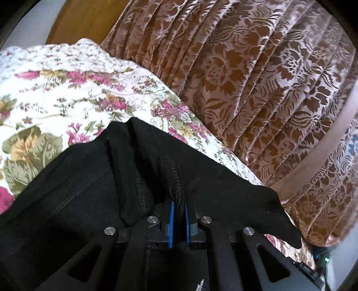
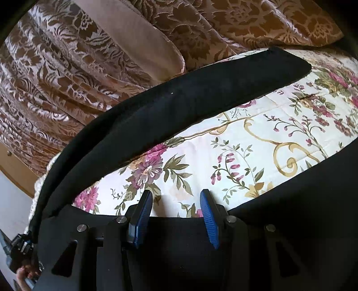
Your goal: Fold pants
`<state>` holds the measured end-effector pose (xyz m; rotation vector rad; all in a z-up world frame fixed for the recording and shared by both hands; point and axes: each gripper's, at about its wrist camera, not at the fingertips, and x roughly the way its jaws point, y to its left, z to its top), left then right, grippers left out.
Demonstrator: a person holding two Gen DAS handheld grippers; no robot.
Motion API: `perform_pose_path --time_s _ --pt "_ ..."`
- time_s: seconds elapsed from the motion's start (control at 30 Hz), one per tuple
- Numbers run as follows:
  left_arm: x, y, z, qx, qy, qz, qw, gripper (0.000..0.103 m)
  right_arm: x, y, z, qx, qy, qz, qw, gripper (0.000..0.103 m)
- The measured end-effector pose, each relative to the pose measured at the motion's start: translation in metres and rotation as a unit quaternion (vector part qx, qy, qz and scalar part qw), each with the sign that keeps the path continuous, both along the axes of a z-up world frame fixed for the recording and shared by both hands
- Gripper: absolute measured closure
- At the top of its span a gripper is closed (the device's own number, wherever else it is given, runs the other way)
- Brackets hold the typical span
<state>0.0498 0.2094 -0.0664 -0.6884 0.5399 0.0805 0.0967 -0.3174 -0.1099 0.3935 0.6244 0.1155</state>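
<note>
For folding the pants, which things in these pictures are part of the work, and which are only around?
Part of the work:
- black pants, lying on the bed
- left hand-held gripper, shut on a fold of the pants
- right hand-held gripper, open above the pants' edge

Only around:
- floral bedspread, the surface under the pants
- brown patterned curtain
- wooden door

Floral bedspread (image 1: pixel 67 94), brown patterned curtain (image 1: pixel 257 78), wooden door (image 1: pixel 82 20)
</note>
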Motion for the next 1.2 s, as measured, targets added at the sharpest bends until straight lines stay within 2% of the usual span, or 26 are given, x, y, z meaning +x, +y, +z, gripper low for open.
perform_pose_path --time_s 0.13,0.23,0.47,0.53,0.67,0.83,1.07,1.2 --pt "-0.007 0.003 -0.006 0.004 -0.008 -0.007 0.9999 0.095 0.006 0.01 0.005 -0.036 0.021 0.0 0.999 0.055" --pt "-0.006 0.004 -0.017 -0.008 -0.009 -0.009 0.9999 0.095 0.009 0.023 0.015 -0.087 0.042 -0.003 0.995 0.055" --pt "-0.012 0.004 -0.023 -0.019 -0.034 -0.011 0.9992 0.095 0.01 0.049 0.082 -0.115 -0.009 0.03 0.993 0.054" --pt "-0.013 0.004 -0.025 -0.023 -0.038 -0.012 0.999 0.095 0.022 0.062 0.103 -0.122 -0.015 0.047 0.991 0.048" --pt "-0.015 0.004 -0.026 -0.025 -0.047 -0.012 0.9985 0.095 0.067 0.09 0.126 -0.057 0.031 0.087 0.994 0.045" --pt "-0.016 0.005 -0.029 -0.033 -0.052 -0.014 0.998 0.095 0.12 0.124 0.12 0.019 0.096 0.107 0.989 0.045" --pt "-0.016 0.007 -0.032 -0.039 -0.059 -0.02 0.9973 0.095 0.186 0.156 0.104 0.103 0.166 0.074 0.978 0.046" --pt "-0.017 0.007 -0.032 -0.04 -0.063 -0.023 0.997 0.095 0.209 0.164 0.087 0.096 0.211 0.031 0.972 0.046"
